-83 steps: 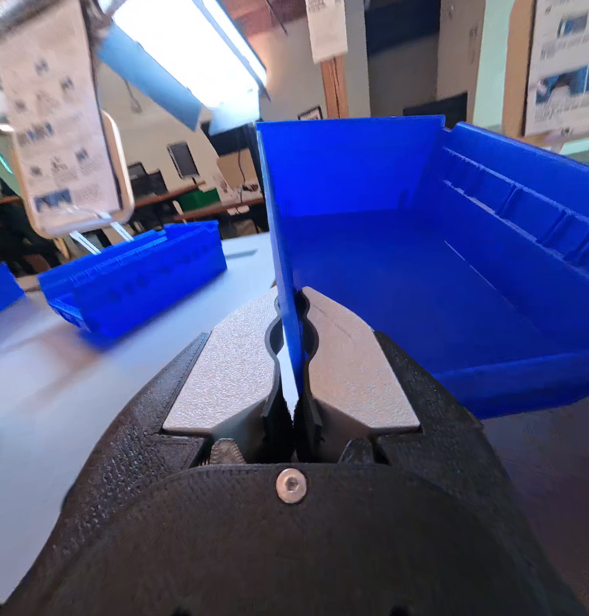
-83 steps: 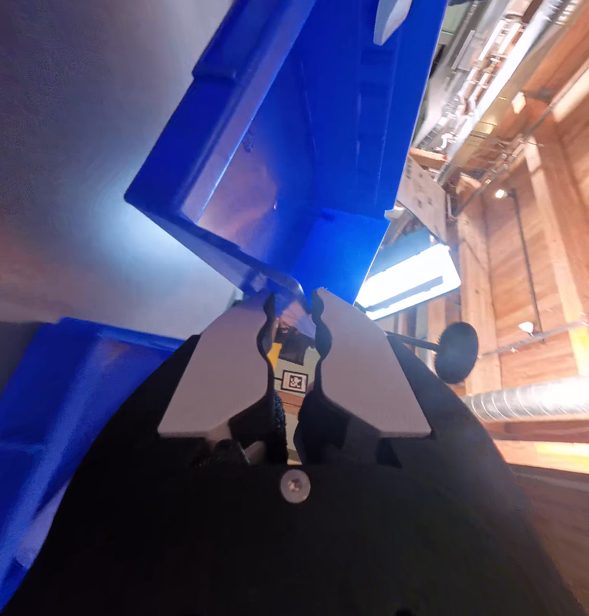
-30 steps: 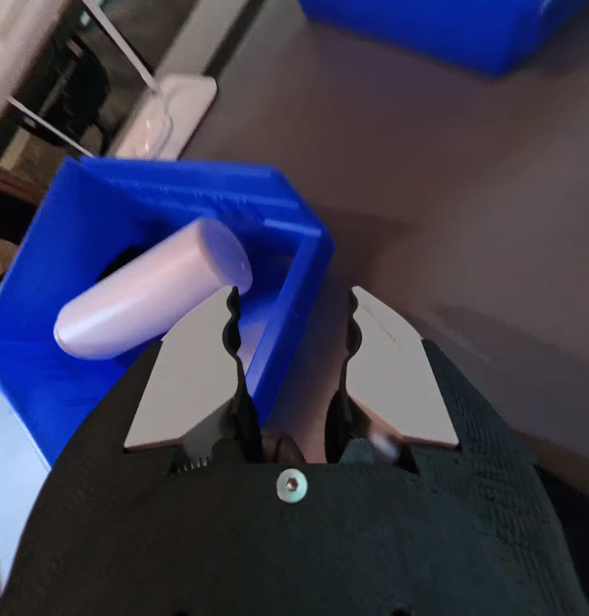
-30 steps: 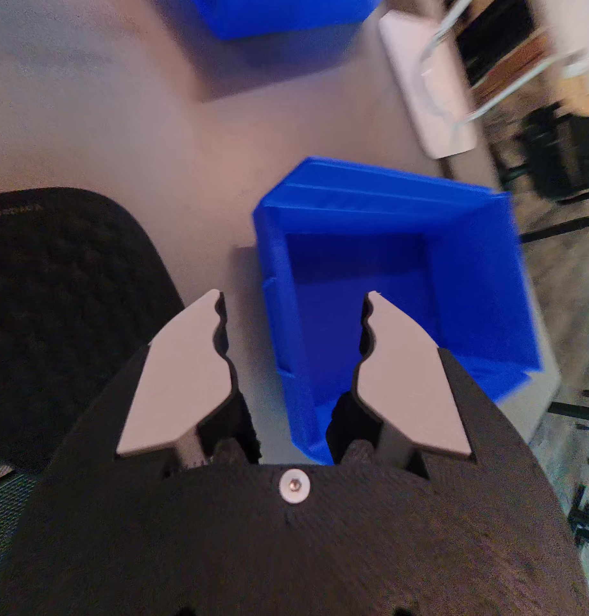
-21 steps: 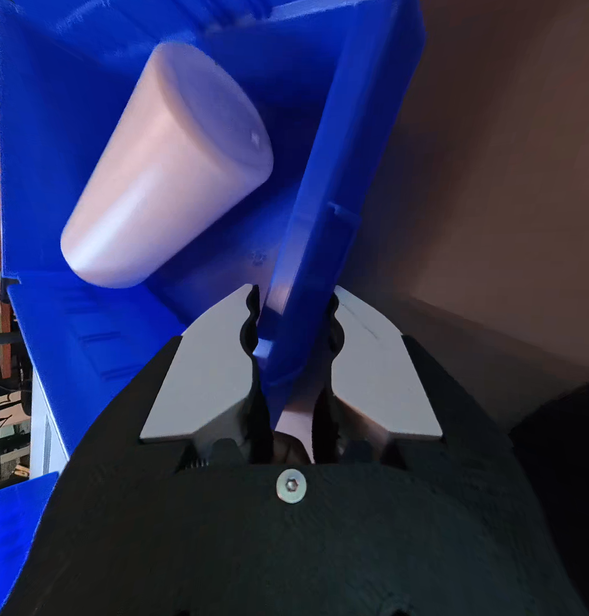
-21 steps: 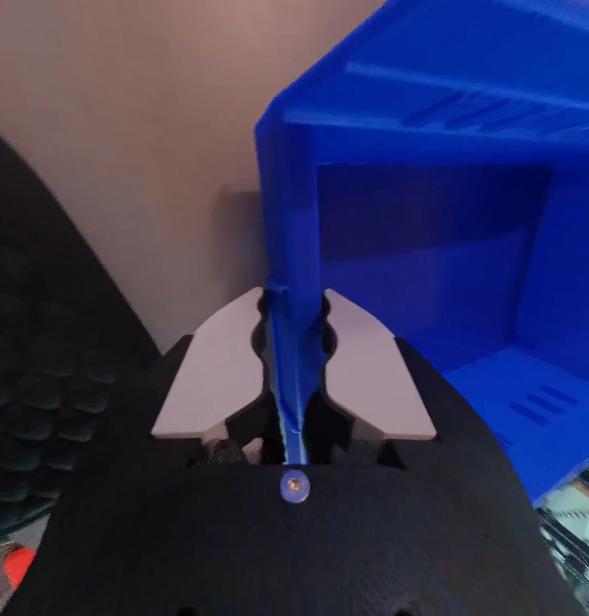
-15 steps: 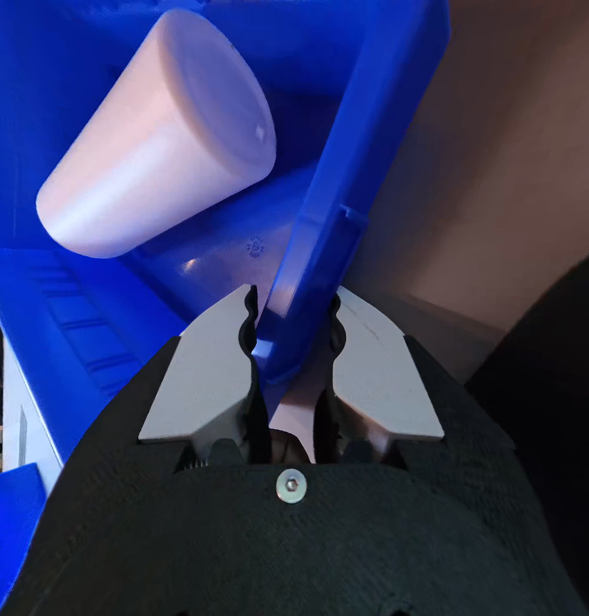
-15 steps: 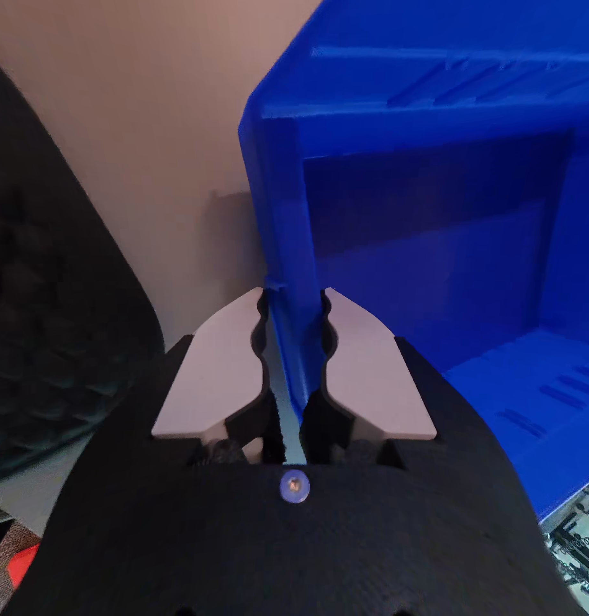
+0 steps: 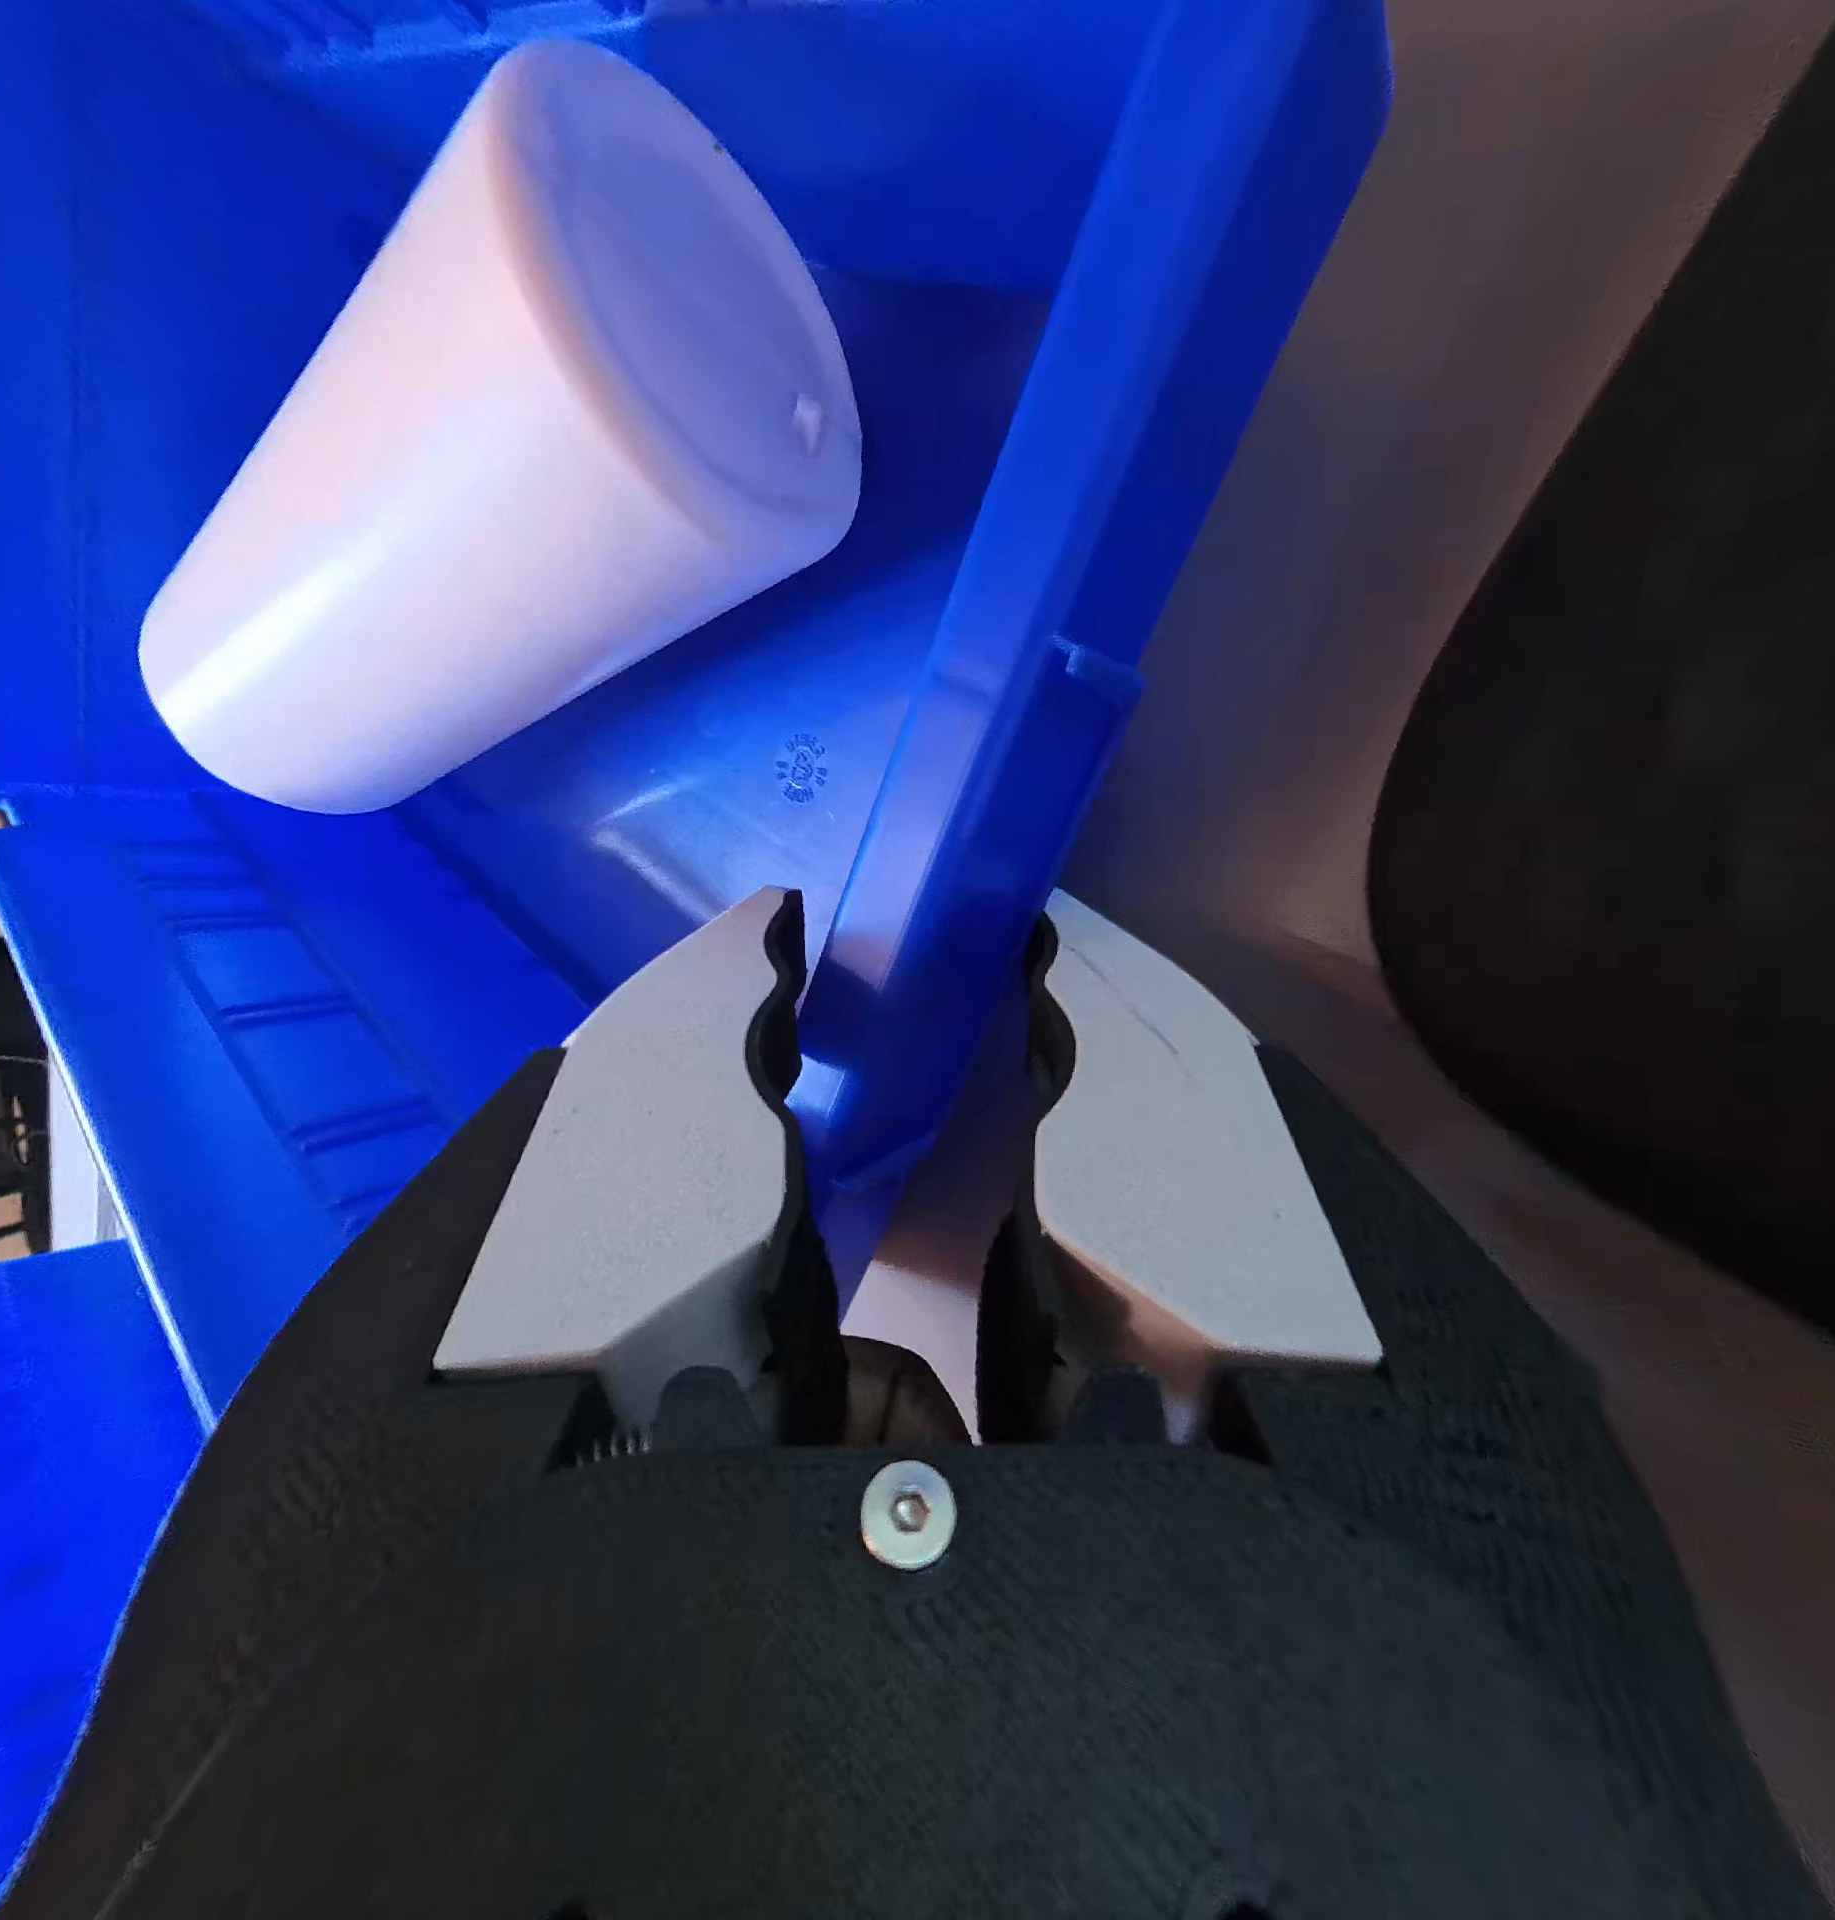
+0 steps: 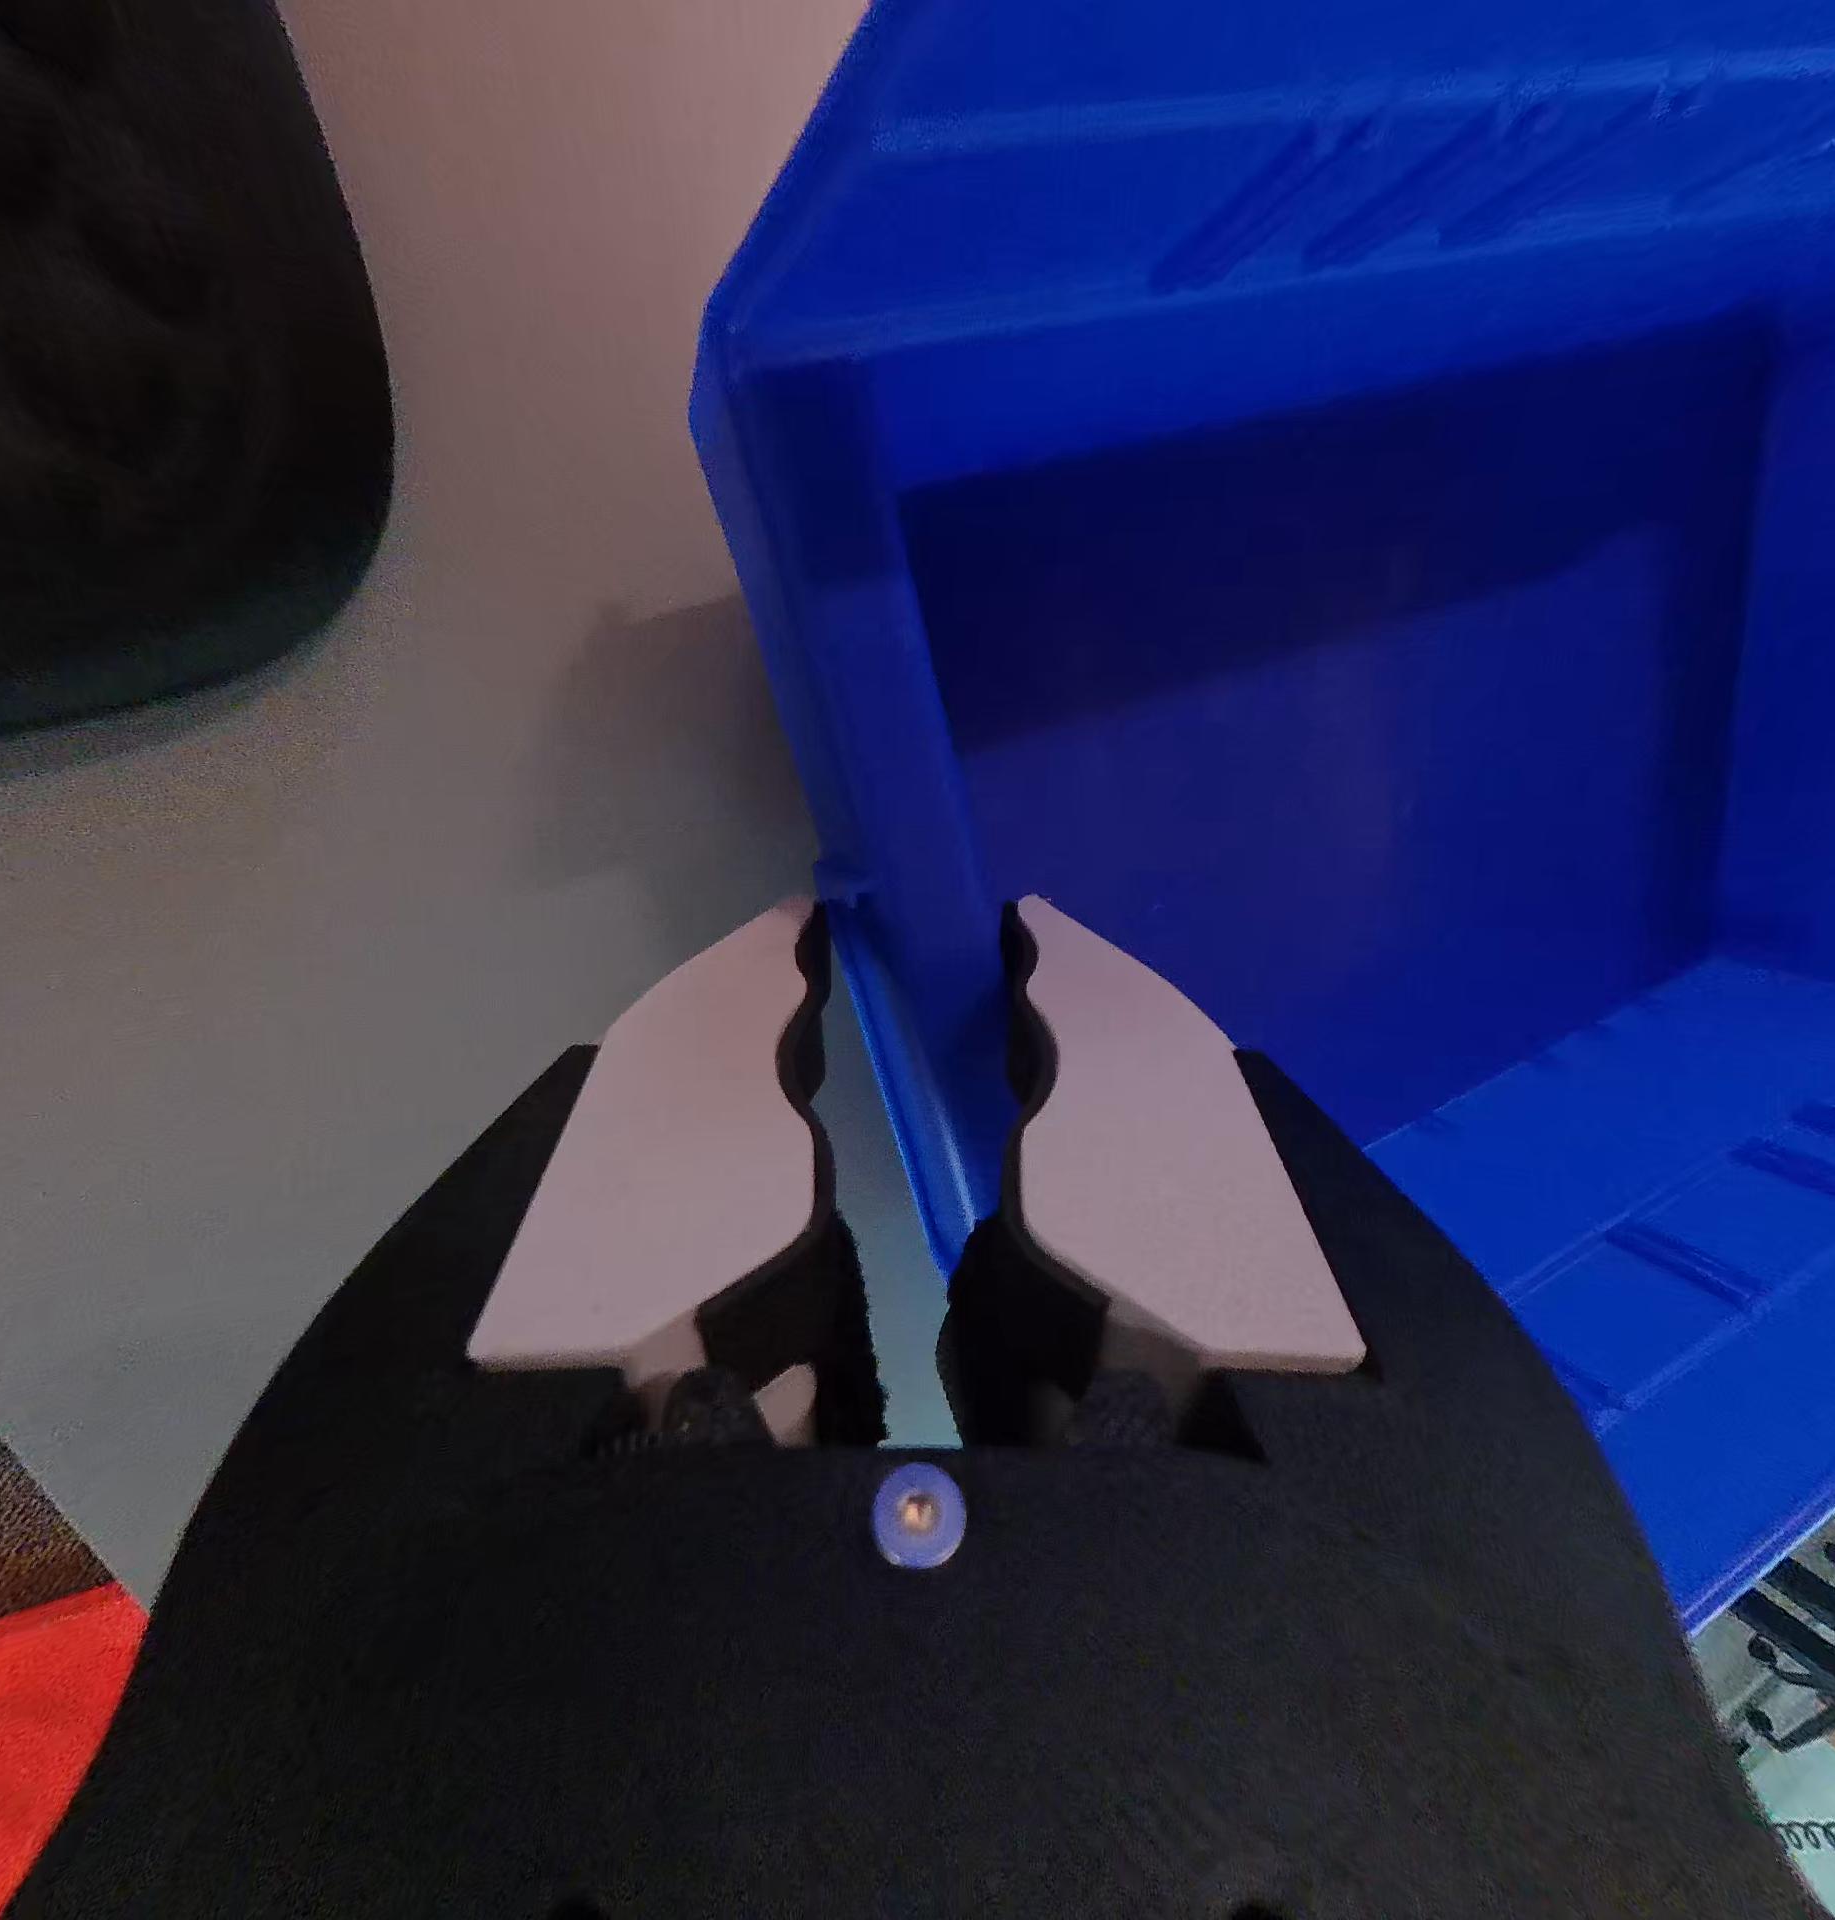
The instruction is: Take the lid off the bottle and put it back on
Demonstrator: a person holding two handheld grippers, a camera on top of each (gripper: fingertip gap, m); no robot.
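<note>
The blue bin [image 9: 1152, 436] fills both wrist views, standing on a pale table [image 10: 269, 935]. Inside it the white bottle [image 9: 497, 416] lies on its side, base toward the camera. The left gripper [image 9: 908, 966] and right gripper [image 10: 908, 956] each clamp a bin wall. Judged so, the lid work has not begun; next, the bottle must be brought out and gripped.

Blue bin [image 9: 1048, 665] with one wall running from six toward one o'clock in the left wrist view, ribbed side at eight. Pale table [image 9: 1339, 582] at two; dark rounded shape [image 9: 1661, 727] at three. In the right wrist view, blue bin [image 10: 1308, 312] from twelve to four, table [image 10: 269, 935] at nine, dark shape [image 10: 113, 364] at ten, red patch [image 10: 30, 1704] at eight.
</note>
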